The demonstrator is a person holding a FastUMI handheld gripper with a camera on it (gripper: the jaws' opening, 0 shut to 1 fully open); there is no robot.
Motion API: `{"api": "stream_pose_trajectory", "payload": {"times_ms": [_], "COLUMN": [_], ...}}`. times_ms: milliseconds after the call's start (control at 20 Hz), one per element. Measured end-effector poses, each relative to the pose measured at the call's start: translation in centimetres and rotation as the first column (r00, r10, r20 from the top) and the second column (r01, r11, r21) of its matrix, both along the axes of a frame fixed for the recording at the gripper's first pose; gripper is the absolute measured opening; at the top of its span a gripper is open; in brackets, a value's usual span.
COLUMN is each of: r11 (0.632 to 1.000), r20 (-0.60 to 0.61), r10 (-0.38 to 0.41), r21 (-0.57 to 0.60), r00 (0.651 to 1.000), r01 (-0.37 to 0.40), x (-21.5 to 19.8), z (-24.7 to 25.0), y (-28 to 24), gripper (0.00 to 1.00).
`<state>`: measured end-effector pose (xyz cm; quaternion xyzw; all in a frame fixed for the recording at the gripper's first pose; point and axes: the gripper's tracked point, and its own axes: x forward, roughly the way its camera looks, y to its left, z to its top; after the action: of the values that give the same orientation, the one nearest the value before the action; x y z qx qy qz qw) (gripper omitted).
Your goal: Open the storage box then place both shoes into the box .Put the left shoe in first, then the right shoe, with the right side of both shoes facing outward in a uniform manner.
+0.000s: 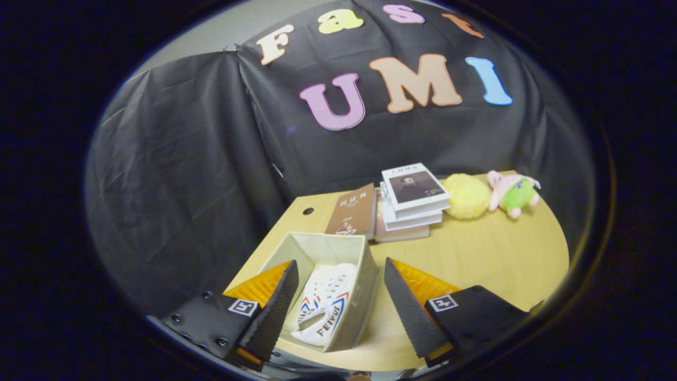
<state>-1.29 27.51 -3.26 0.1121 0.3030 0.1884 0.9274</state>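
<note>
A: Where are the shoes seen?

B: Both shoes (325, 304) are seen lying inside the open storage box (365, 264) on the table (486, 254), below and between the fingers. The gripper (338, 301) is spread wide; nothing is held.

A: What is advised?

B: The sides should be checked for matching, and the box left undisturbed.

White shoes (325, 301) — beige box (365, 264)

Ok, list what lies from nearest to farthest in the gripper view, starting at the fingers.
Open gripper, holding nothing → storage box with white shoes inside, between the fingers → brown book → stack of books → black cloth wall.
</note>
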Motion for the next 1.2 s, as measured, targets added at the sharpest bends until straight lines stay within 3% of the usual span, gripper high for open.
{"api": "stream_pose_trajectory", "payload": {"times_ms": [350, 600, 950, 1200], "r11": [0.993, 0.970, 0.922, 0.905], "r20": [0.252, 0.396, 0.540, 0.543], "r10": [-0.096, -0.198, -0.274, -0.326], "r21": [-0.045, -0.054, -0.087, -0.058], "r00": [0.963, 0.897, 0.796, 0.774], "r01": [0.111, 0.238, 0.376, 0.422], "x": [-0.2, -1.2, -3.0, -4.2], "z": [5.9, 9.0, 9.9, 9.2], "y": [-11.6, -20.7, -31.1, -34.9], "gripper": [1.00, 1.00, 1.00, 1.00]}}
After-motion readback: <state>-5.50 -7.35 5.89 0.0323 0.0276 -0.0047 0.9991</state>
